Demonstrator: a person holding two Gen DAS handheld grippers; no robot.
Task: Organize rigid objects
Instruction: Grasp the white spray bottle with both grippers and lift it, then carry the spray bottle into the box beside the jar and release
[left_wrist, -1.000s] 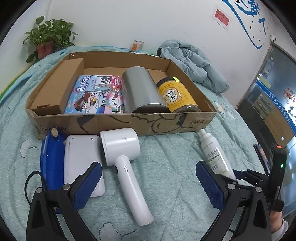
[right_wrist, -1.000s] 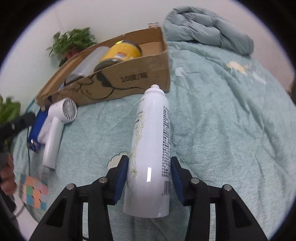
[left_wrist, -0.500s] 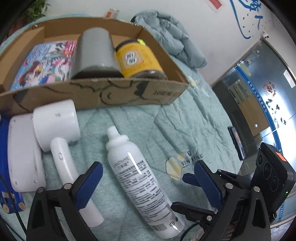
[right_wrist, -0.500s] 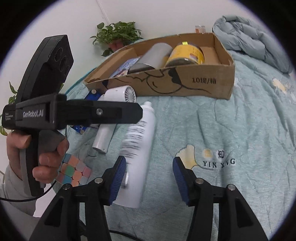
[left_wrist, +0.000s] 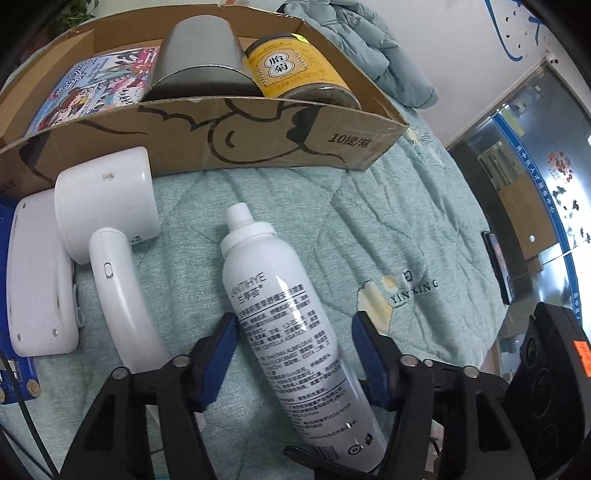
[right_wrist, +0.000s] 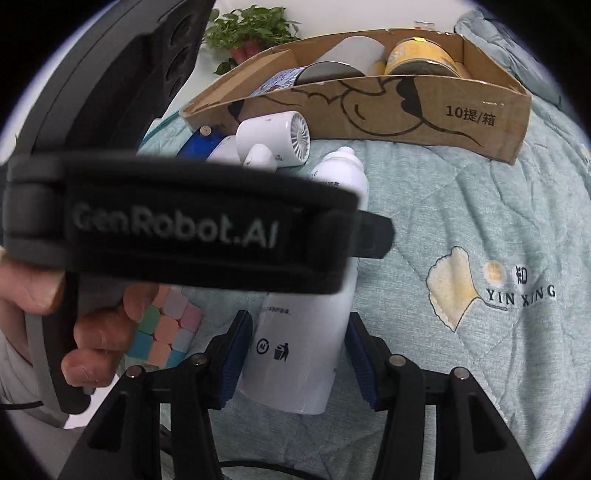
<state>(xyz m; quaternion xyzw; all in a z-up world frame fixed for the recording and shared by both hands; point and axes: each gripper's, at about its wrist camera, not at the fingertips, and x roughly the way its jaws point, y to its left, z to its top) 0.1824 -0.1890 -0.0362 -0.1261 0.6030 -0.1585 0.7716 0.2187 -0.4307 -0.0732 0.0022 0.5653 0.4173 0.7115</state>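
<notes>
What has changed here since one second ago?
The left gripper moved from the hair dryer to the spray bottle, its jaws closing around it. The right gripper has just opened its jaws slightly, bottle between them. Box and contents unchanged.

Spray bottle (right_wrist: 314, 332): middle hidden behind the left gripper's black body (right_wrist: 184, 229) in the right wrist view; only cap and base show. Whether either pair of pads touches it cannot be told.

Colour cube (right_wrist: 166, 332): partly covered by a hand (right_wrist: 92, 332), near left.

Blue flat item (left_wrist: 14, 369): cut by the left edge, mostly under a white device (left_wrist: 37, 273).

Hair dryer (left_wrist: 107, 206): handle end hidden behind a gripper finger.

Grey cylinder (left_wrist: 199, 55) and picture book (left_wrist: 92, 85): lower parts hidden by the cardboard box wall (left_wrist: 258, 140).

Potted plant (right_wrist: 251, 29): pot barely visible, far left.

Bottle print: too small to read.
</notes>
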